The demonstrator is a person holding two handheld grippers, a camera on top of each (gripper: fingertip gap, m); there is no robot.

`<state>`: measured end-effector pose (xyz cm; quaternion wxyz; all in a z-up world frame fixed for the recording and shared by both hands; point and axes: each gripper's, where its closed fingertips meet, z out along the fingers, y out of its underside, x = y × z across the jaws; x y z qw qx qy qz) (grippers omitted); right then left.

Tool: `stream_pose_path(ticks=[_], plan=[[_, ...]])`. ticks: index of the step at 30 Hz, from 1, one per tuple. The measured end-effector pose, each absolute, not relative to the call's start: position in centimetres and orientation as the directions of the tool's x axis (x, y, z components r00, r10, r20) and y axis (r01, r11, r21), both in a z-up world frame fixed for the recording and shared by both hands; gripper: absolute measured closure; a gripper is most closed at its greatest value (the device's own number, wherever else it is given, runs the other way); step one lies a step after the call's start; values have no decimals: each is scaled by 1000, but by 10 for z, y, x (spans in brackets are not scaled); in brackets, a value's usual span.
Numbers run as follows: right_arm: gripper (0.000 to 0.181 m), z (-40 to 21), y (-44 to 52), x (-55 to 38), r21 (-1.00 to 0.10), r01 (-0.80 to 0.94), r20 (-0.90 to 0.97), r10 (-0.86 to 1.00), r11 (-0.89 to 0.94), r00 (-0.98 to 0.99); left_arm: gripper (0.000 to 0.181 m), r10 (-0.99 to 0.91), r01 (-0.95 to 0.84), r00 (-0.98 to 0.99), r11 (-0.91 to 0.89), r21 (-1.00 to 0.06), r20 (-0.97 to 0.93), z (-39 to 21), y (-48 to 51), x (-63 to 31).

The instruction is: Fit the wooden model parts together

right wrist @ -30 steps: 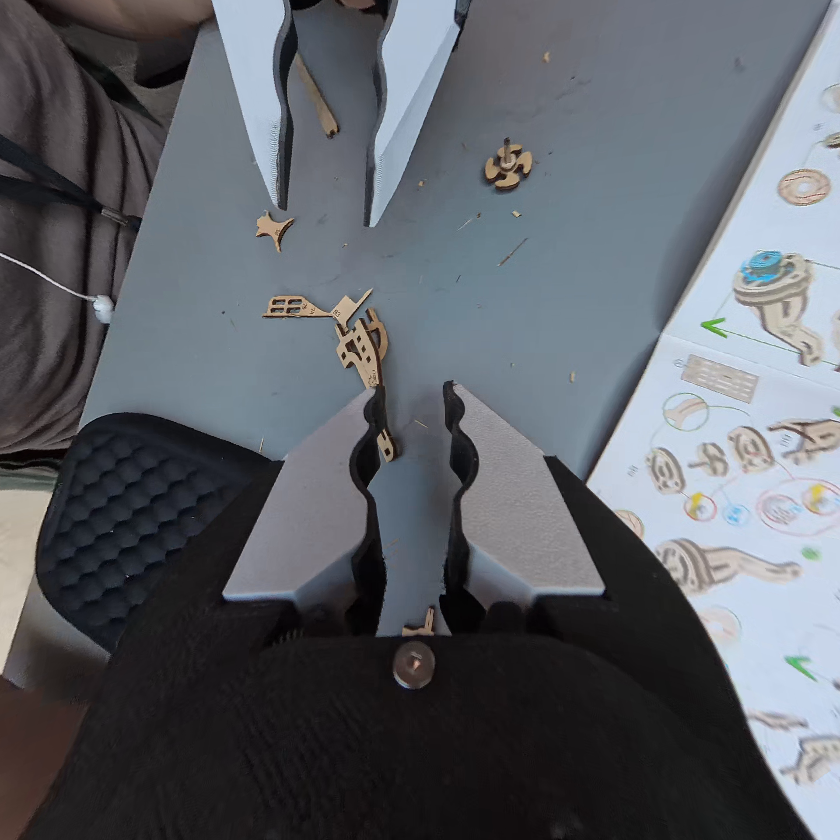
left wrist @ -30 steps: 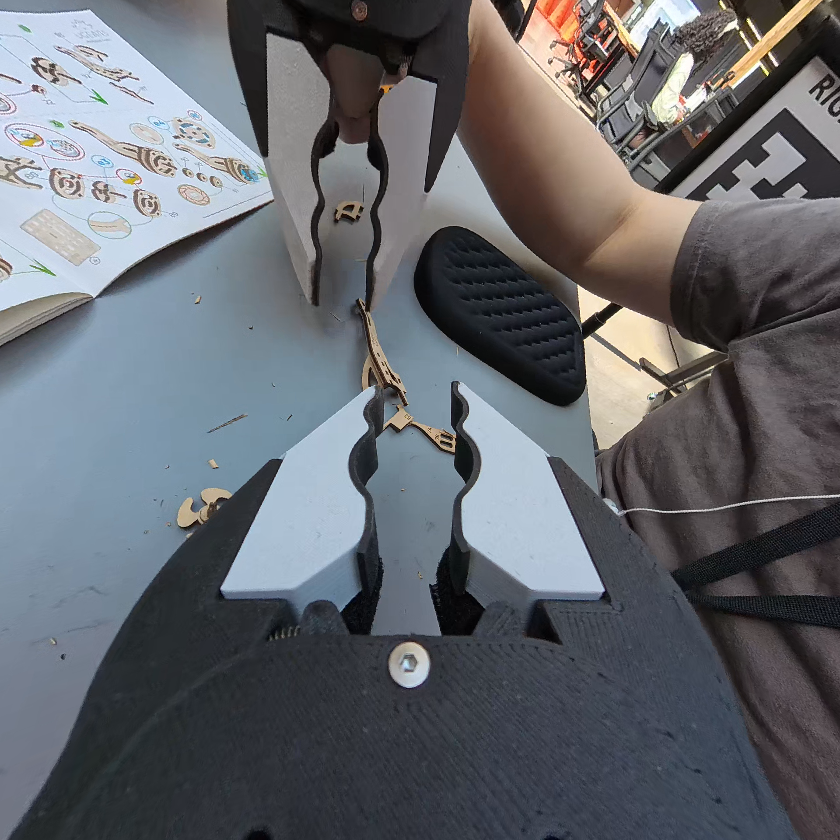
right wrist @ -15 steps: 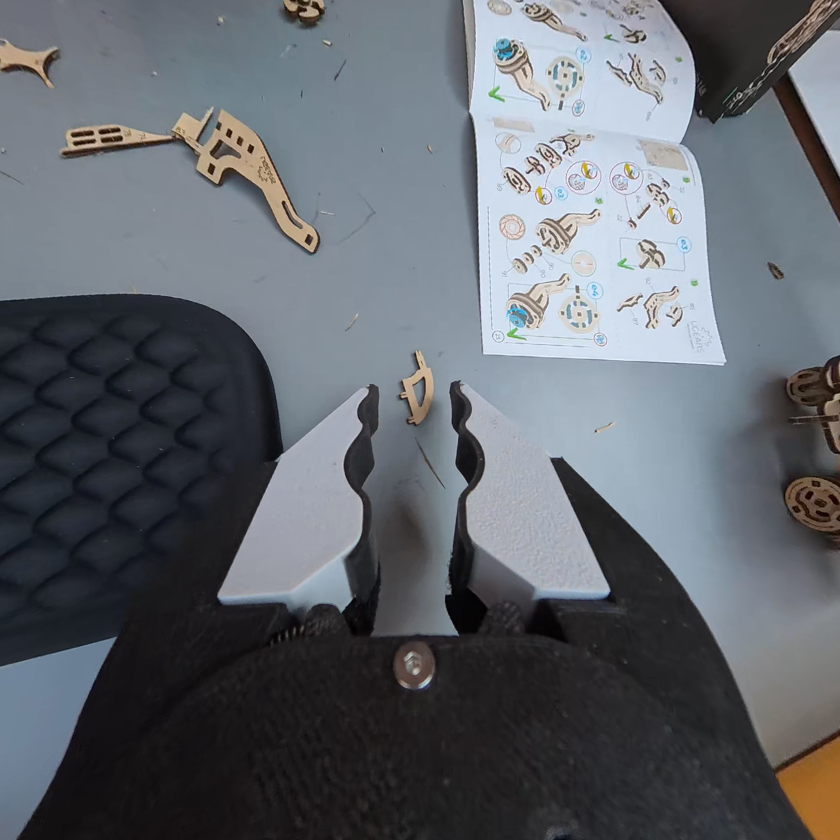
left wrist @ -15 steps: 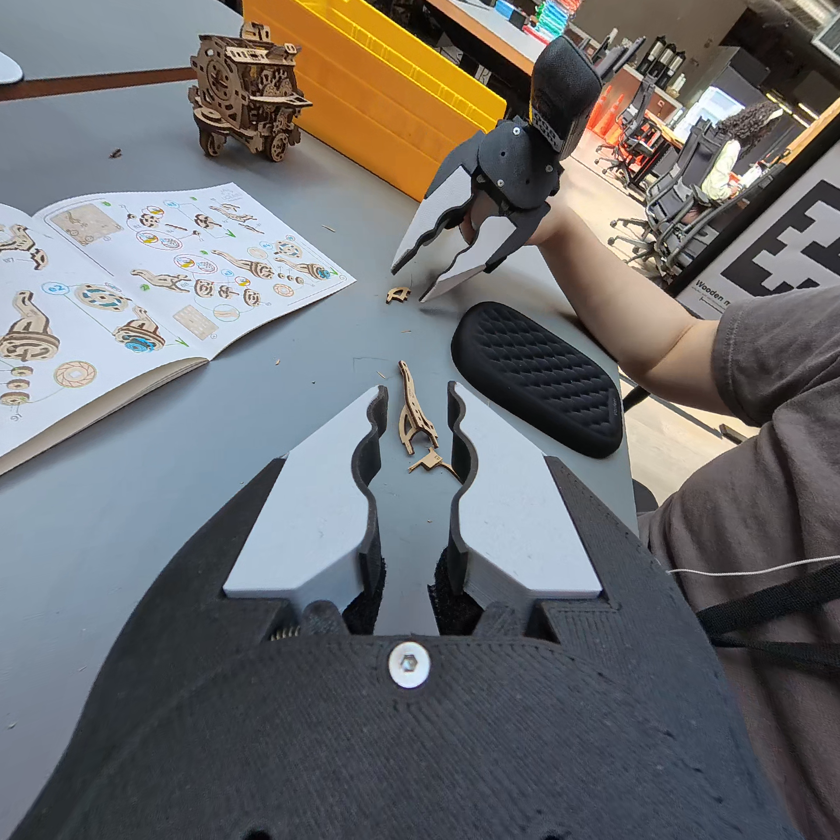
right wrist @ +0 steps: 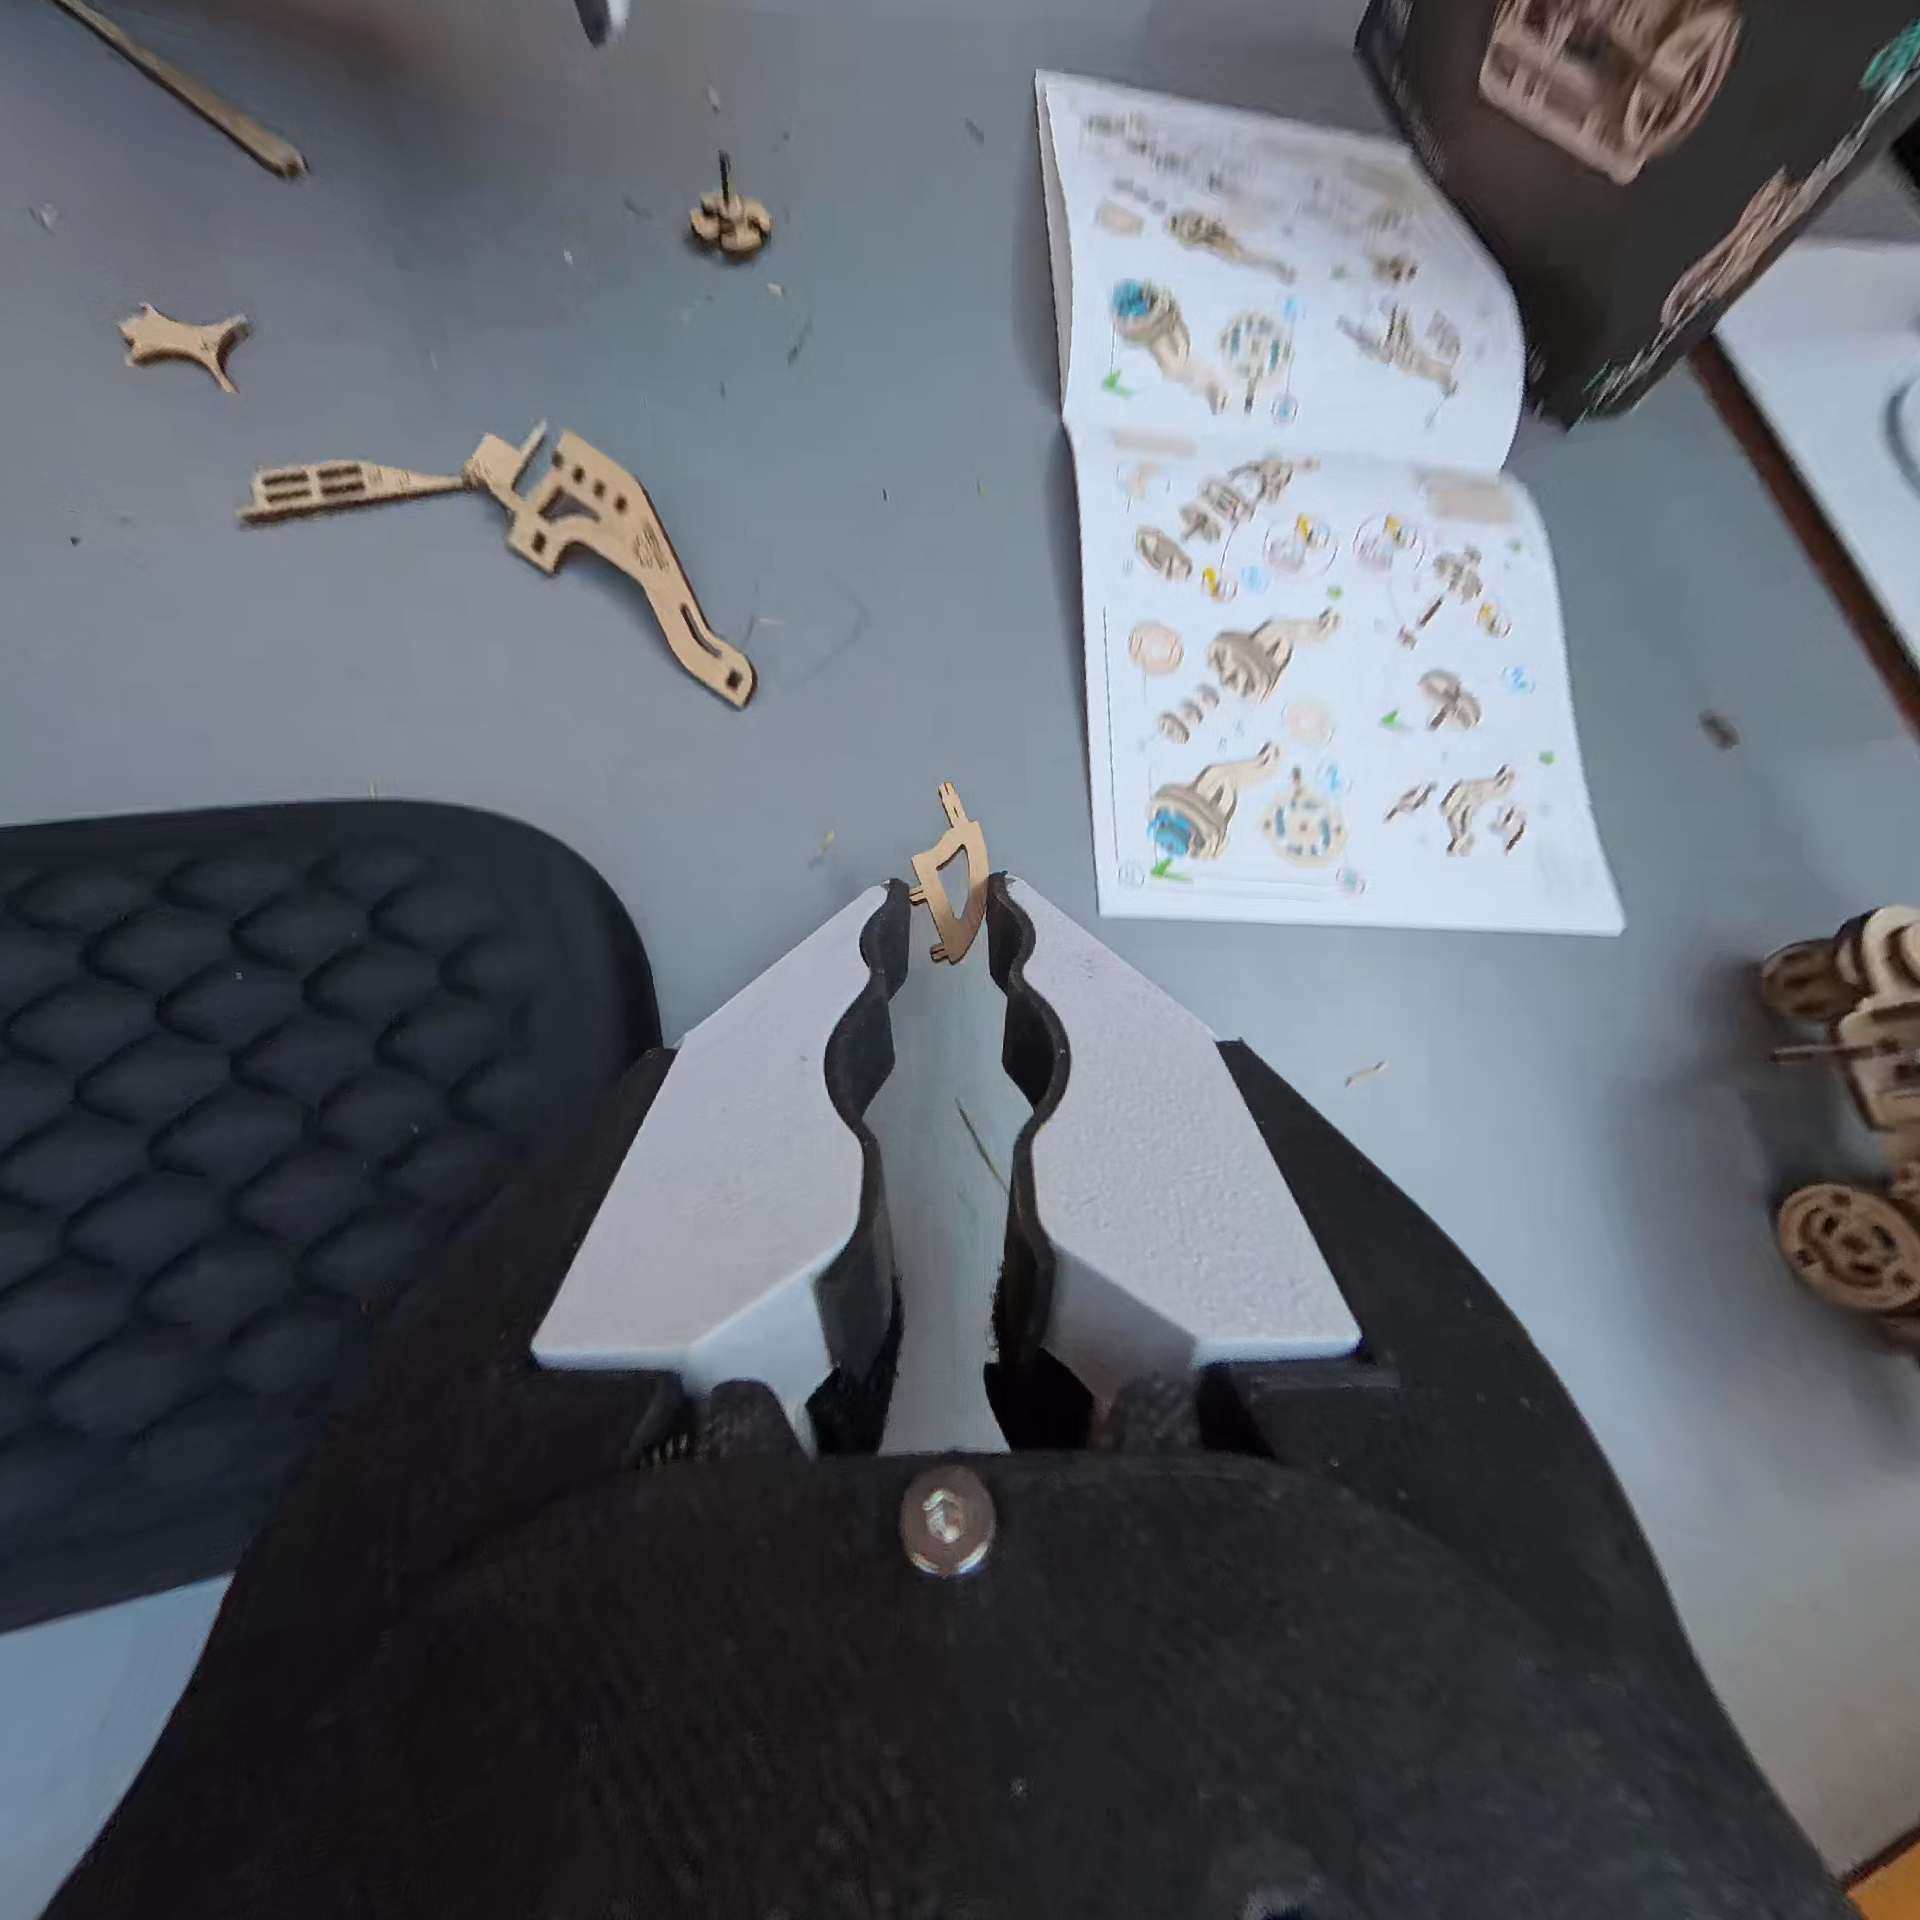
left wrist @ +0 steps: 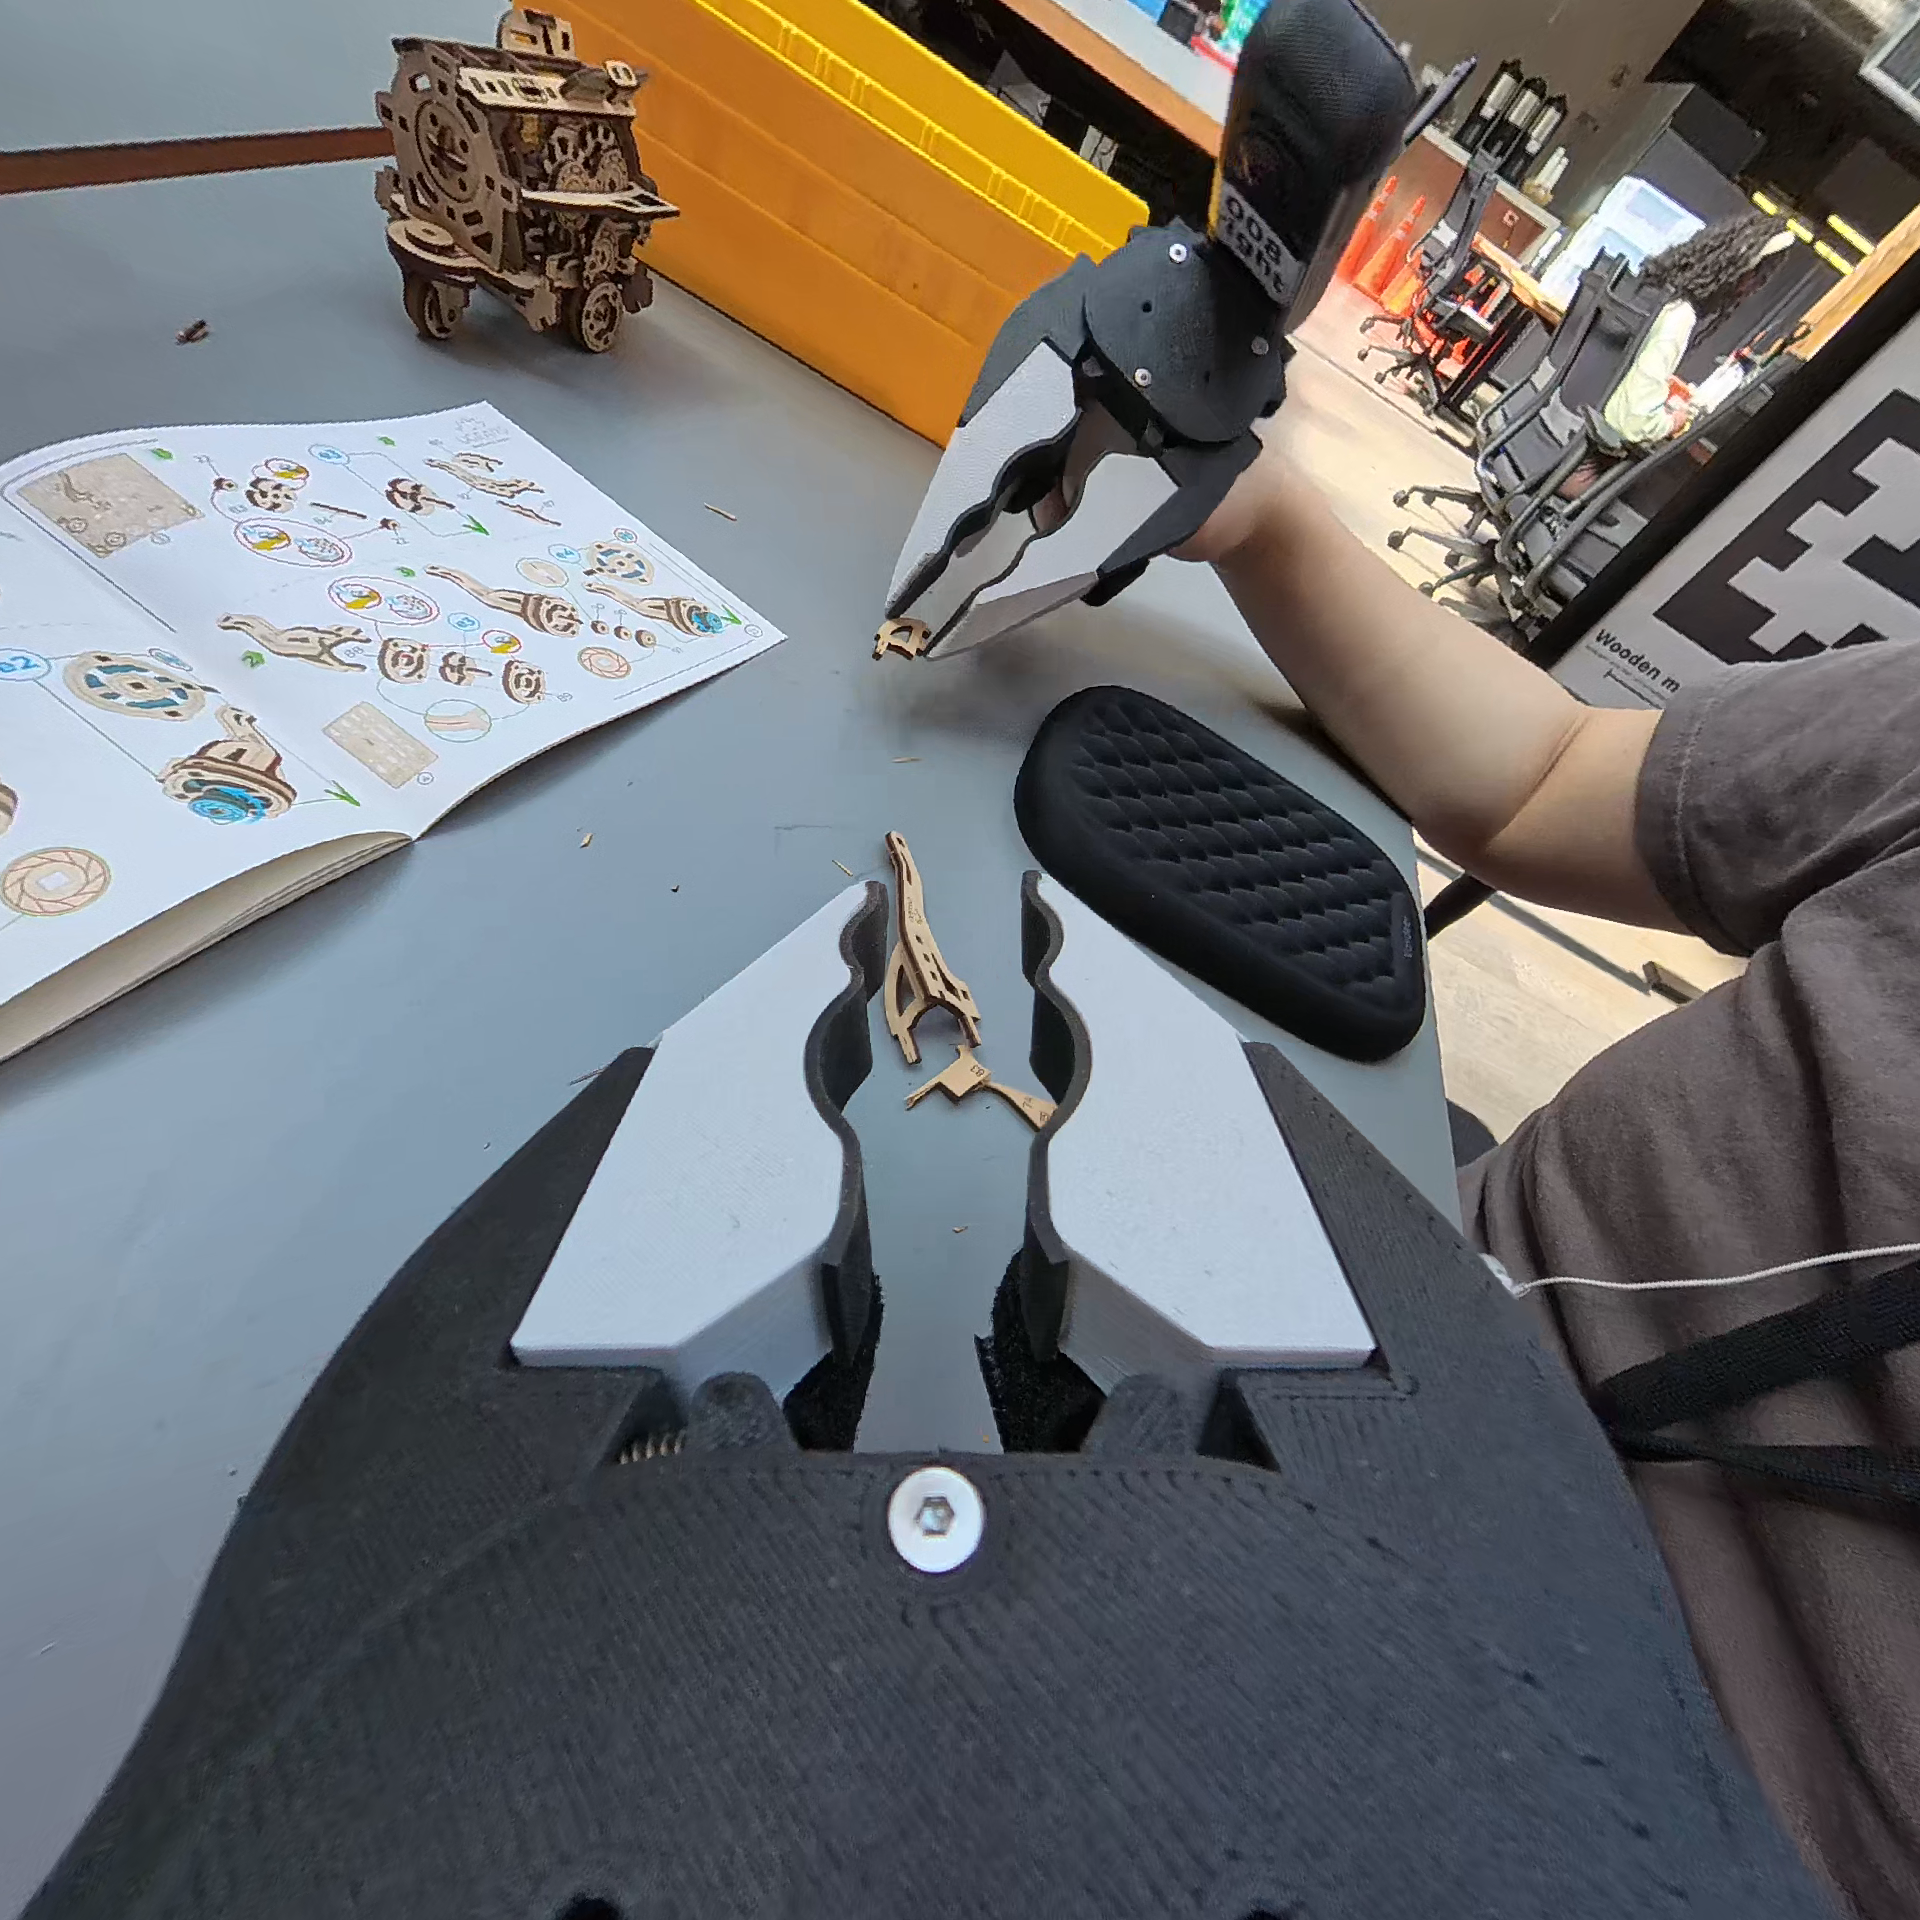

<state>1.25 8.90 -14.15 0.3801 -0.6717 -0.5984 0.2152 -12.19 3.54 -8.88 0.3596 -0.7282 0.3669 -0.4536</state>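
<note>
My left gripper (left wrist: 948, 894) is open and empty, low over the grey table. A long curved wooden part (left wrist: 920, 966) and a small flat slotted part (left wrist: 982, 1091) lie between its fingers. My right gripper (right wrist: 948, 891) is shut on a small curved wooden piece (right wrist: 948, 878), pinched at its fingertips. It also shows in the left wrist view (left wrist: 914, 629), far ahead, with the piece (left wrist: 899, 639) at its tips just above the table. The long part (right wrist: 623, 561) and slotted part (right wrist: 332, 488) lie to the right gripper's upper left.
An open instruction booklet (left wrist: 312, 644) lies left. A black textured pad (left wrist: 1226, 873) sits at the table's right edge beside the person's arm (left wrist: 1455, 707). An assembled wooden model (left wrist: 514, 177) and yellow bin (left wrist: 862, 208) stand behind. A star-shaped piece (right wrist: 182, 343) and small gear (right wrist: 730, 218) lie loose. Left tips to right tips: about 15 cm. The assembled wooden model (left wrist: 514, 177) is closer to my right gripper, around 20 cm from its tips; the left tips are 30 cm off.
My right gripper swung away from the long part toward the small curved piece and closed its fingers on it. My left gripper stayed open over the two parts.
</note>
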Motion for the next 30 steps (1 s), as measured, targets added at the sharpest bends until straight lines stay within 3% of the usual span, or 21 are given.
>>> stream_pose_path(ticks=[4, 10, 30], plan=[[167, -84, 64, -39, -848, 472, 348, 925, 243, 150, 151, -831, -119, 250, -535, -836, 496, -78, 32, -112], [167, -69, 34, -87, -738, 462, 590, 803, 492, 86, 156, -809, -70, 174, -579, -812, 562, -66, 24, -108], [167, -97, 19, -107, -664, 490, 645, 764, 564, -5, 180, -792, -201, 261, -603, -772, 551, -97, 18, -97]])
